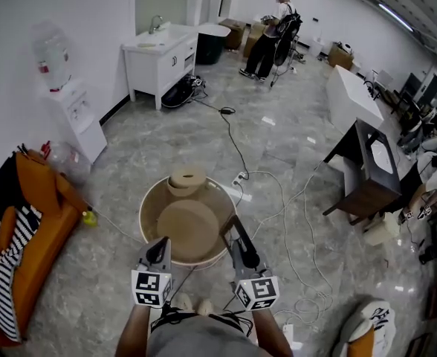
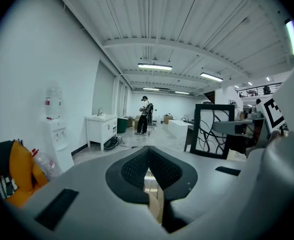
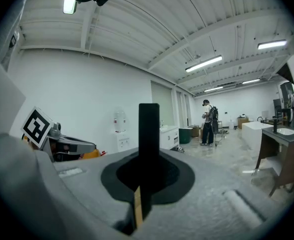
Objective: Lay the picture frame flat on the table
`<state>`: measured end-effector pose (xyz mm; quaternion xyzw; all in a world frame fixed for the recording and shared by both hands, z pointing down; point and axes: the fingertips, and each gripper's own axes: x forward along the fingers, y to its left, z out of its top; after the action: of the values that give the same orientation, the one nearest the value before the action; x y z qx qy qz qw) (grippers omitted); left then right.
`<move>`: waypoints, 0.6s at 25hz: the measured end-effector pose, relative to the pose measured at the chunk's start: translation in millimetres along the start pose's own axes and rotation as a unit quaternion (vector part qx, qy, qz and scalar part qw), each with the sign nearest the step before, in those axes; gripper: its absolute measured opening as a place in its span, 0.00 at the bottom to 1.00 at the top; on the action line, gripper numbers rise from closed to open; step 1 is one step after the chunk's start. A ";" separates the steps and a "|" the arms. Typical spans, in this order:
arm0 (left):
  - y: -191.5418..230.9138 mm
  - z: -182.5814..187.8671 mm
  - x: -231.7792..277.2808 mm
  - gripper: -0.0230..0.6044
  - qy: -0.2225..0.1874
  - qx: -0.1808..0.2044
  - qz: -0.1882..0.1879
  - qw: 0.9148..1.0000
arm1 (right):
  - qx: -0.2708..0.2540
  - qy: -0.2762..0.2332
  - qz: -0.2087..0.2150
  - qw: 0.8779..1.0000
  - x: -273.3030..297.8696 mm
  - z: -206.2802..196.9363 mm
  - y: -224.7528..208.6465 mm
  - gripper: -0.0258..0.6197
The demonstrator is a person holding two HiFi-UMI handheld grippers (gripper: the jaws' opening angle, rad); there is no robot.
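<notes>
My right gripper point(image 1: 242, 253) is shut on the picture frame point(image 1: 230, 224) and holds it upright over the near right rim of the round beige table point(image 1: 150, 203). In the right gripper view the frame's black edge point(image 3: 148, 134) stands straight up between the jaws of that gripper point(image 3: 148, 160). From the left gripper view I see the frame's face point(image 2: 214, 130): a black border around a white picture with black branch lines. My left gripper point(image 1: 159, 250) hovers over the table's near left rim, shut and holding nothing point(image 2: 148, 154).
A tan roll point(image 1: 186, 178) sits at the table's far side. White cables point(image 1: 278, 199) run over the floor to the right. An orange sofa point(image 1: 33, 236) stands left, a dark side table point(image 1: 371, 173) right, a water dispenser point(image 1: 66, 103) and a sink cabinet point(image 1: 159, 58) beyond. A person point(image 1: 274, 32) stands far off.
</notes>
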<state>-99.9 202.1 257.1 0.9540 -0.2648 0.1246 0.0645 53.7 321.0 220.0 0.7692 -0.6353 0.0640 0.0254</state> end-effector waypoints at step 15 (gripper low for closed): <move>77.7 1.0 8.3 0.06 -0.003 -0.026 0.083 0.996 | 0.007 0.017 0.104 0.994 95.8 -7.0 46.3 0.05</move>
<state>-133.4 131.6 262.8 0.9272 -0.3462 0.1200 0.0778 25.5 219.7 237.5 0.6980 -0.7108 0.0836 0.0243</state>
